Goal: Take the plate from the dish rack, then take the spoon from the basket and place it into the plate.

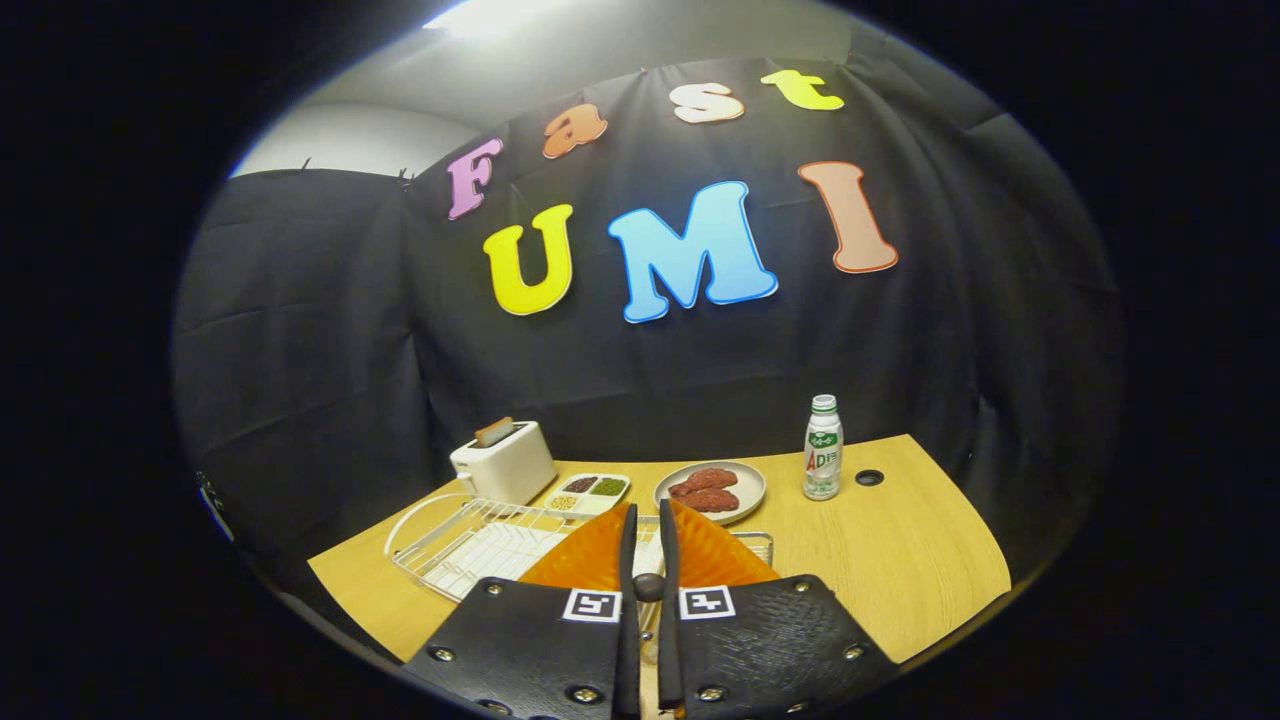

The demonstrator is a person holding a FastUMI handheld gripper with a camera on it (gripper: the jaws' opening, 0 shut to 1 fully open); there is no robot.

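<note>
While your gripper [648, 545] is closed down to a narrow slit, both fingers pinch the orange plate [590, 560], one on each face of it. You hold it edge-on, so the ribbed orange surface spreads out to the left and right of the finger pair, and its top edge rises just past the fingertips. The plate stands upright, its plane running straight ahead along the fingers, with the rim pointing up and away from you. How far it clears the dish rack I cannot tell.

Just beyond and to the left of the fingers lies the white wire dish rack [470, 540] on the wooden table [900, 560]. Each finger carries one square black-and-white marker near its base, two in all.

Farther back you have one white toaster [503, 462] with a slice sticking out of its slot. Beside it sits one small white tray [590, 492] with several compartments holding dark, green and pale contents. Next comes one round plate [712, 490] bearing two reddish-brown pieces. To the right of that stands one upright bottle [823, 447] with a green-and-white label; I make out the letters "AD" in red, and the rest is too small to read. One small dark hole [869, 478] sits in the tabletop just right of the bottle.
</note>
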